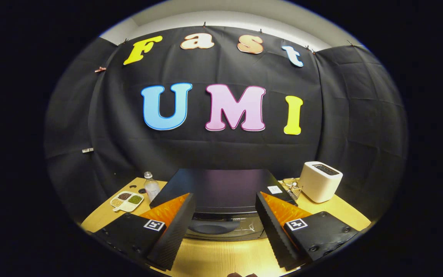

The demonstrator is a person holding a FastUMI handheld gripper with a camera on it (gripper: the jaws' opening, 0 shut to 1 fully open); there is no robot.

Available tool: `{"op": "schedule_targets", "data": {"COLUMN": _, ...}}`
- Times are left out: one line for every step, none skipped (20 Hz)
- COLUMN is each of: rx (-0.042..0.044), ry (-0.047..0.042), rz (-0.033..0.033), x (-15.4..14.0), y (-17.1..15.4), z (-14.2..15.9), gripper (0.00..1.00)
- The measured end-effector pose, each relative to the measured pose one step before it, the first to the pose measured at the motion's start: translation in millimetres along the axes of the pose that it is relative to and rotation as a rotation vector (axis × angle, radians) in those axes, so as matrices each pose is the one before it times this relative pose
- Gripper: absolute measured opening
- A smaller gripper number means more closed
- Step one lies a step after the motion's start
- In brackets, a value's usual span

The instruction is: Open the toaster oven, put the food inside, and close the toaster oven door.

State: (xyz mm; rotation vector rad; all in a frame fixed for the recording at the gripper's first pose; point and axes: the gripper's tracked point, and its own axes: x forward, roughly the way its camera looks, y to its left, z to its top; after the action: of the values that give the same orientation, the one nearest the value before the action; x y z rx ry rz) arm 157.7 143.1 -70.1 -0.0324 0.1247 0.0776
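While the tool point(221, 231) hangs wide open and empty above the worktop point(221, 257), just before the black box-shaped toaster oven point(221, 188), it should probably drop squarely onto the closed door's handle point(214, 227).

Your gripper point(221, 227) hangs with its fingers spread wide and empty, the black toaster oven point(221, 190) just ahead between them with its door point(221, 227) closed. Left of the oven you have a water bottle point(152, 186) and a divided tray point(126, 201) of beans. To its right stands a white toaster point(320, 181) on the wooden table point(221, 257).
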Motion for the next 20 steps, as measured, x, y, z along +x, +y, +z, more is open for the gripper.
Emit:
{"op": "schedule_targets", "data": {"rx": 0.00359, "ry": 0.0089, "rz": -0.00121, "x": 7.95, "y": 3.28, "z": -6.52, "gripper": 0.98}}
{"op": "schedule_targets", "data": {"rx": 0.00624, "ry": 0.01063, "rz": 0.00083, "x": 6.79, "y": 3.12, "z": -6.05, "gripper": 0.98}}
{"op": "schedule_targets", "data": {"rx": 0.00312, "ry": 0.01463, "rz": 0.00148, "x": 7.19, "y": 2.41, "z": -8.72, "gripper": 0.98}}
{"op": "schedule_targets", "data": {"rx": -0.00012, "ry": 0.01333, "rz": -0.00097, "x": 5.73, "y": 1.46, "z": -7.17, "gripper": 0.98}}
{"op": "schedule_targets", "data": {"rx": -0.00508, "ry": 0.01486, "rz": 0.00126, "x": 5.61, "y": 1.13, "z": -7.76, "gripper": 0.98}}
{"op": "schedule_targets", "data": {"rx": -0.00405, "ry": 0.01738, "rz": -0.00205, "x": 4.93, "y": -0.13, "z": -7.13, "gripper": 0.98}}
{"op": "schedule_targets", "data": {"rx": 0.00122, "ry": 0.01625, "rz": 0.00241, "x": 3.04, "y": 1.08, "z": -7.4, "gripper": 0.98}}
{"op": "schedule_targets", "data": {"rx": 0.00106, "ry": 0.01572, "rz": 0.00526, "x": 2.25, "y": 2.04, "z": -6.93, "gripper": 0.98}}
{"op": "schedule_targets", "data": {"rx": -0.00473, "ry": 0.01567, "rz": -0.00131, "x": 2.51, "y": 0.35, "z": -7.08, "gripper": 0.98}}
{"op": "schedule_targets", "data": {"rx": -0.00648, "ry": 0.02748, "rz": -0.00353, "x": 2.48, "y": -0.53, "z": -9.84, "gripper": 0.98}}
{"op": "schedule_targets", "data": {"rx": 0.00604, "ry": 0.00783, "rz": 0.00219, "x": -1.11, "y": 0.27, "z": -2.87, "gripper": 0.98}}
{"op": "schedule_targets", "data": {"rx": 0.00585, "ry": -0.02022, "rz": -0.00327, "x": 0.89, "y": 0.45, "z": 4.09, "gripper": 0.99}}
{"op": "schedule_targets", "data": {"rx": -0.00088, "ry": 0.02009, "rz": 0.00494, "x": 0.06, "y": 0.07, "z": -4.52, "gripper": 0.97}}
{"op": "schedule_targets", "data": {"rx": -0.00252, "ry": -0.0187, "rz": 0.00444, "x": -1.87, "y": 0.8, "z": 3.96, "gripper": 0.98}}
{"op": "schedule_targets", "data": {"rx": 0.00036, "ry": 0.00892, "rz": 0.00585, "x": -0.94, "y": 0.26, "z": -3.08, "gripper": 0.99}}
{"op": "schedule_targets", "data": {"rx": -0.00297, "ry": -0.00245, "rz": 0.00984, "x": -3.09, "y": 0.0, "z": -1.92, "gripper": 0.98}}
{"op": "schedule_targets", "data": {"rx": 0.00117, "ry": 0.00438, "rz": 0.00956, "x": -2.78, "y": -0.38, "z": -1.82, "gripper": 0.99}}
{"op": "schedule_targets", "data": {"rx": 0.00305, "ry": 0.00317, "rz": 0.00787, "x": -4.79, "y": 0.16, "z": -3.47, "gripper": 0.98}}
{"op": "schedule_targets", "data": {"rx": -0.00078, "ry": 0.00747, "rz": 0.00629, "x": -4.31, "y": -0.32, "z": -3.47, "gripper": 0.99}}
{"op": "schedule_targets", "data": {"rx": -0.00136, "ry": 0.00696, "rz": 0.00472, "x": -6.81, "y": 0.36, "z": -4.35, "gripper": 0.98}}
